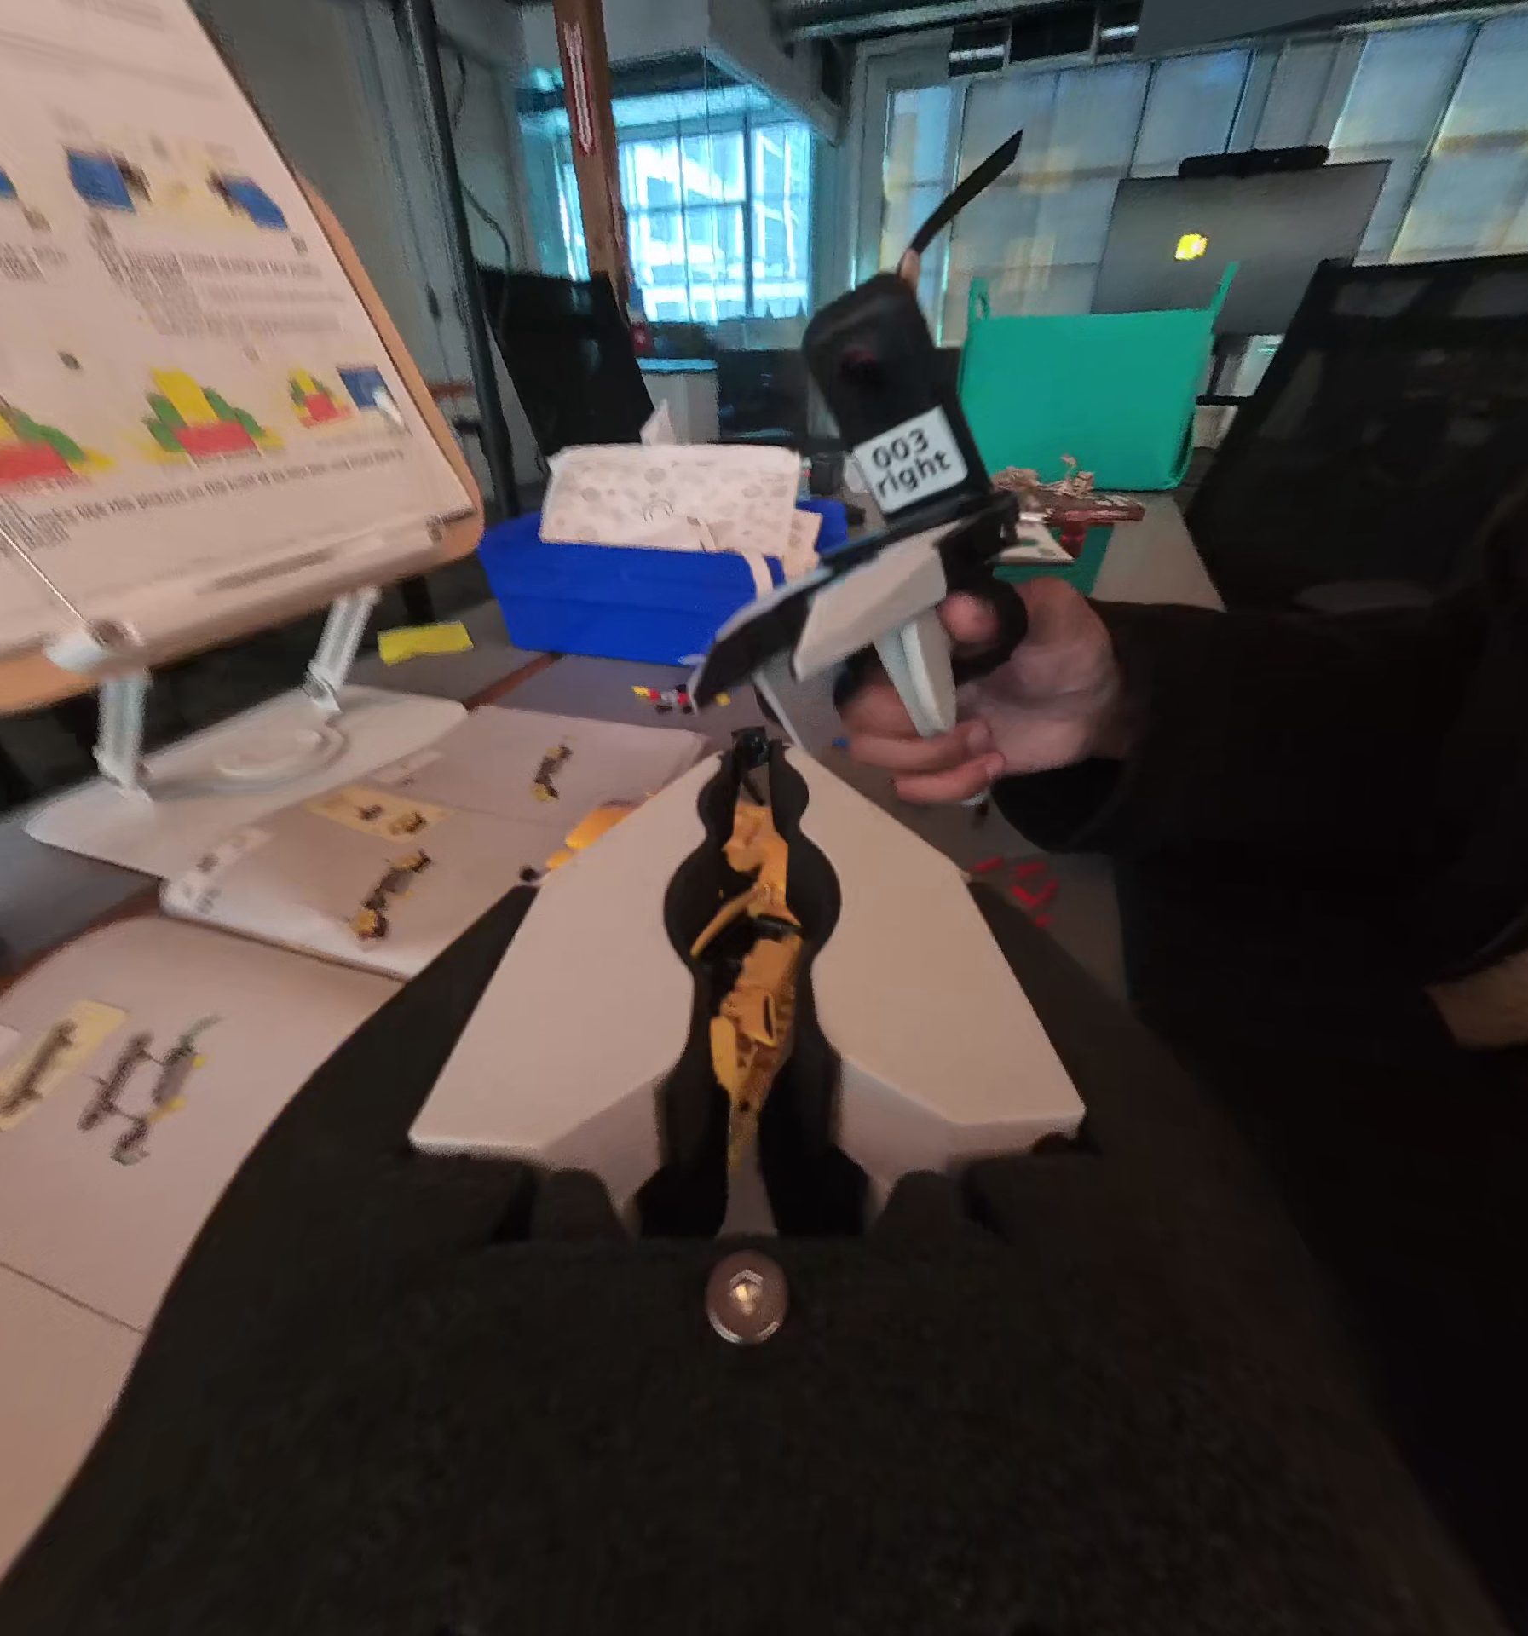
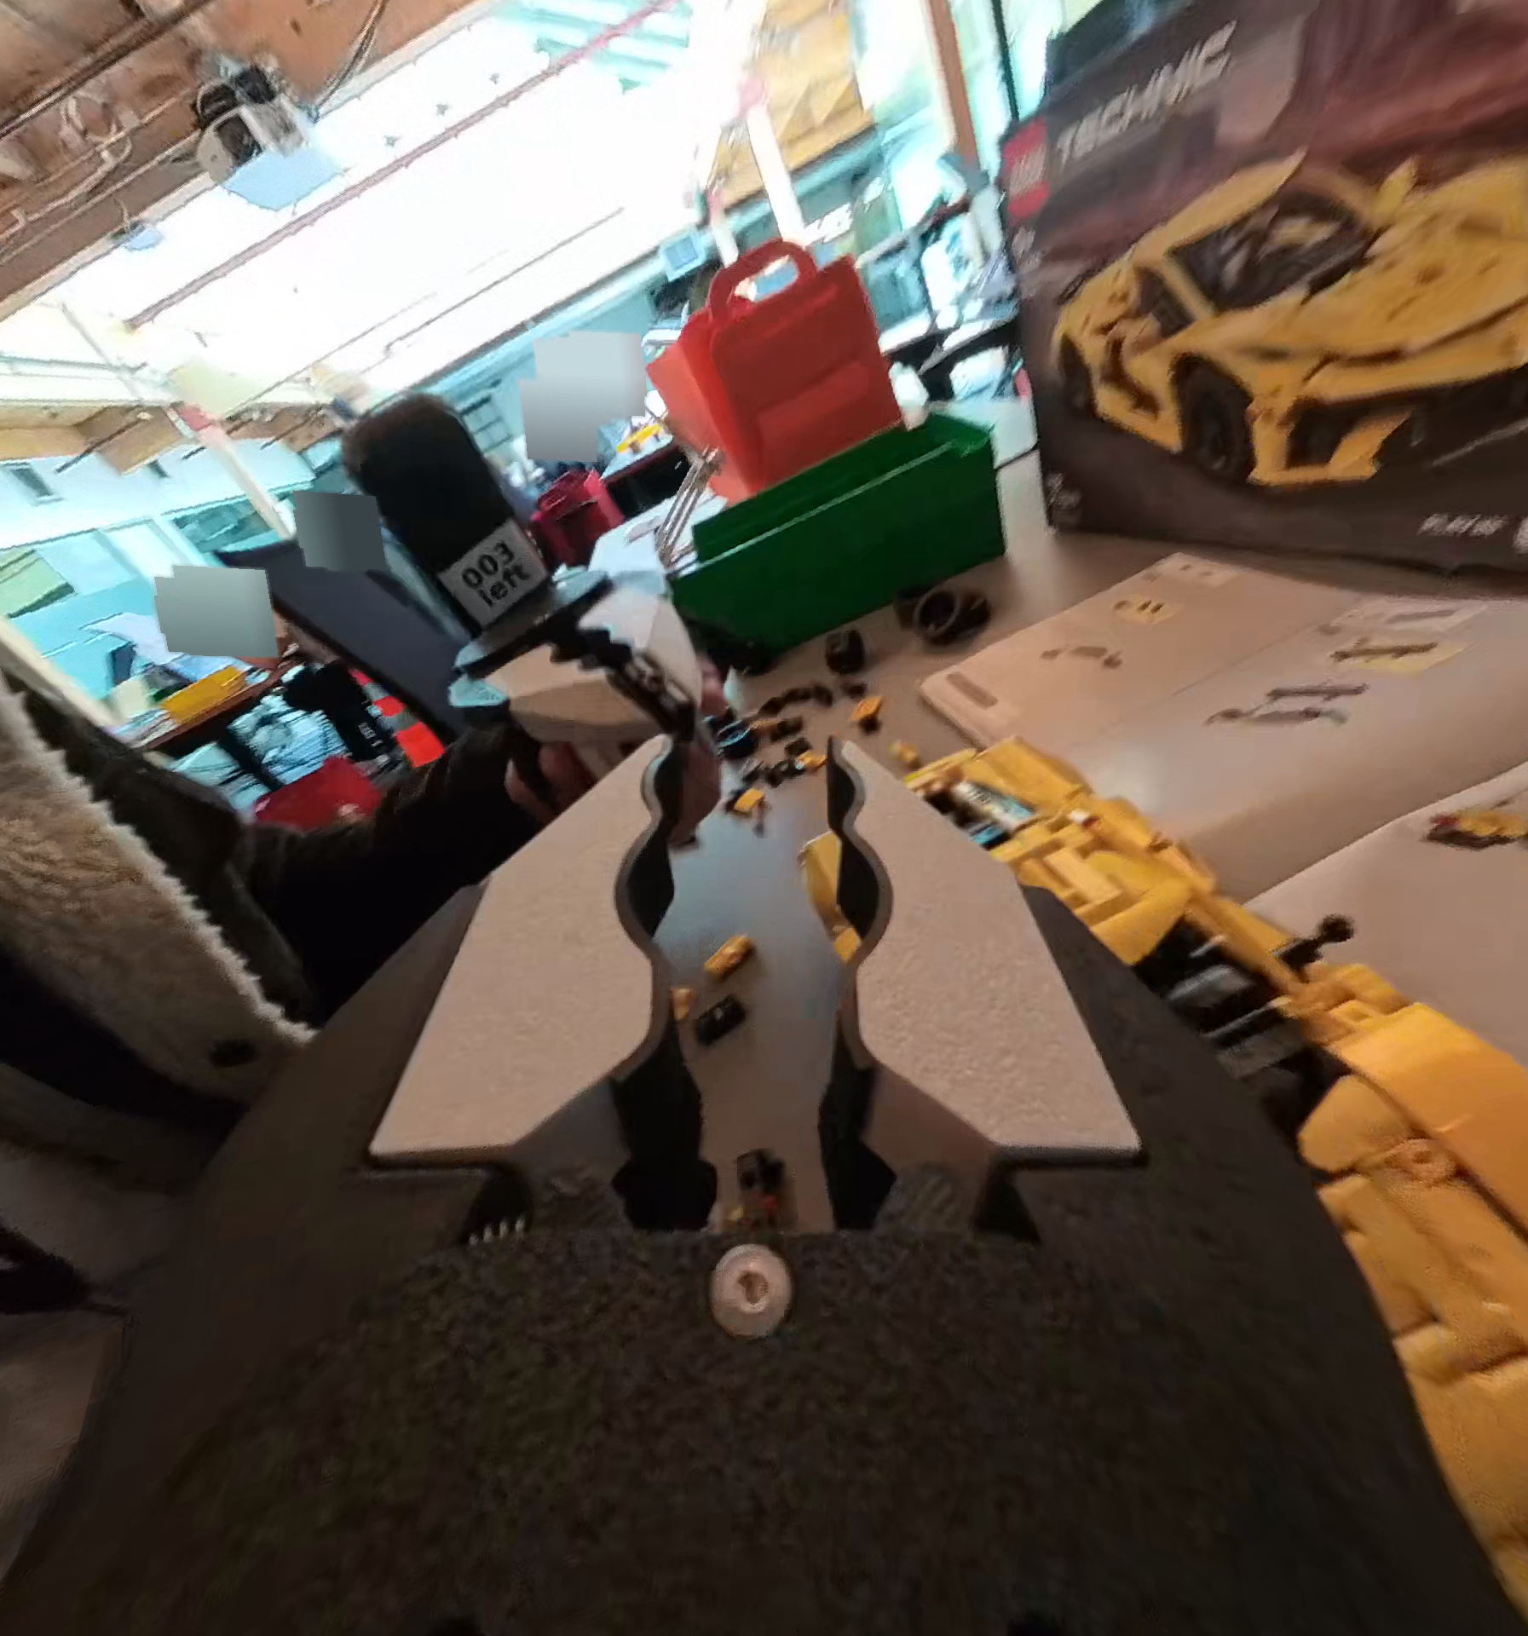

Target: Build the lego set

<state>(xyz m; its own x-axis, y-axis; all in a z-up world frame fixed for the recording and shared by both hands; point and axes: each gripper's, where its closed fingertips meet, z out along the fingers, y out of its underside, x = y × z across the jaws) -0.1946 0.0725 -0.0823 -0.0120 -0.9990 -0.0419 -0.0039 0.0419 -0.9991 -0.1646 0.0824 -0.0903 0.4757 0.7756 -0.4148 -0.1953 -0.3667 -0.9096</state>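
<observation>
My left gripper [image 1: 753, 752] is shut on a yellow and black lego assembly [image 1: 756, 965] that runs the length of the fingers, with a black pin end at the tips. It is held above the table. My right gripper [image 2: 749, 752] is open and empty, tilted over the table. It also shows in the left wrist view [image 1: 725, 673], held in a hand just beyond the left fingertips. The left gripper shows in the right wrist view [image 2: 654, 699], up and left of the right fingertips. A large yellow lego car [image 2: 1185, 956] lies right of the right gripper.
Loose yellow and black lego pieces [image 2: 787, 752] are scattered on the table. Open instruction booklets [image 1: 370, 850] lie flat. A page on a white stand [image 1: 167, 354] is at left. A blue bin [image 1: 627, 593], a green bin [image 2: 840, 540], a red bag [image 2: 778, 372] and the set's box [image 2: 1309, 292] stand behind. Only a small space, under 4 cm, lies between the two pairs of fingers.
</observation>
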